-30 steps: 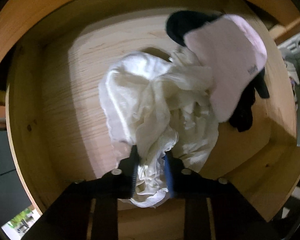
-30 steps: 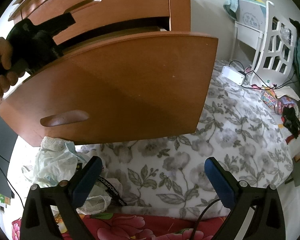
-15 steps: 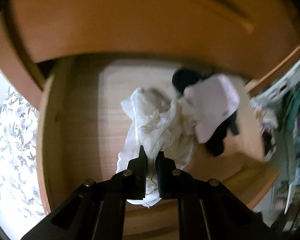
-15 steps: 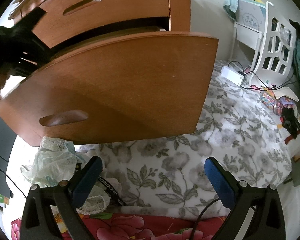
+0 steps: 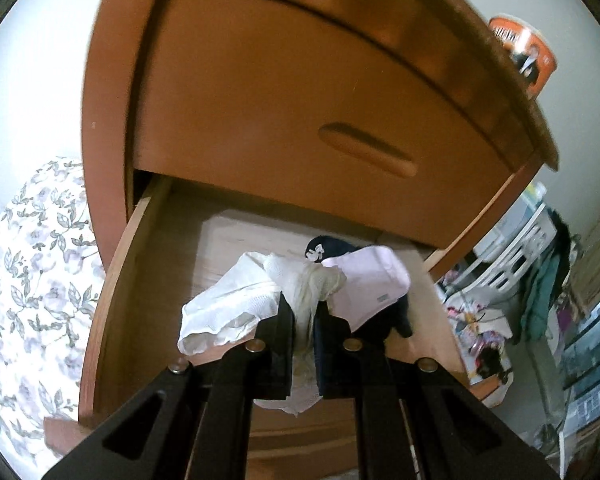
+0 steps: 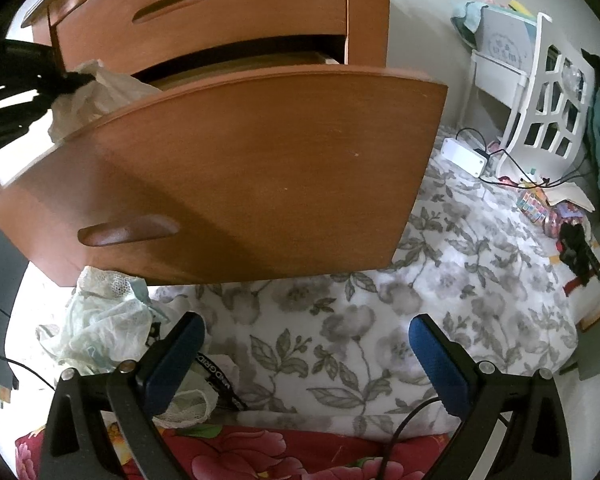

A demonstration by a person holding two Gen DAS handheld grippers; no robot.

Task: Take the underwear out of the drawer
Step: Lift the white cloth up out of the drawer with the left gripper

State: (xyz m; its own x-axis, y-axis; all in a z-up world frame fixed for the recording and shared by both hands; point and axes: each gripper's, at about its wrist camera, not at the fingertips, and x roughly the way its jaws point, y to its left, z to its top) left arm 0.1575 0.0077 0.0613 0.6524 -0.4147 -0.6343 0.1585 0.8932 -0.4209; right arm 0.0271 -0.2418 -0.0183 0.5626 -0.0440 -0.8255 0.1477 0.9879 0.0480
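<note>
My left gripper [image 5: 300,312] is shut on a cream-white piece of underwear [image 5: 304,292], lifted above the open wooden drawer [image 5: 112,280]. A white ribbed garment [image 5: 228,304] trails from the same bundle at the left. In the drawer lie a pale pink garment [image 5: 372,284] and a dark navy one [image 5: 328,246]. From the right wrist view the held white cloth [image 6: 96,92] shows above the drawer front [image 6: 260,168], with the left gripper [image 6: 70,80] dark at the far left. My right gripper [image 6: 306,344] stands open over the floral bedspread, holding nothing.
A closed upper drawer [image 5: 300,112] sits over the open one. An orange can [image 5: 524,56] stands on the dresser top. A pale green lace garment [image 6: 104,320] lies on the floral bedspread [image 6: 420,288]. A white rack [image 6: 548,92] and clutter stand at the right.
The left gripper closed on the white underwear and rose back out of the drawer, pulling the cloth up. The right gripper stayed still.
</note>
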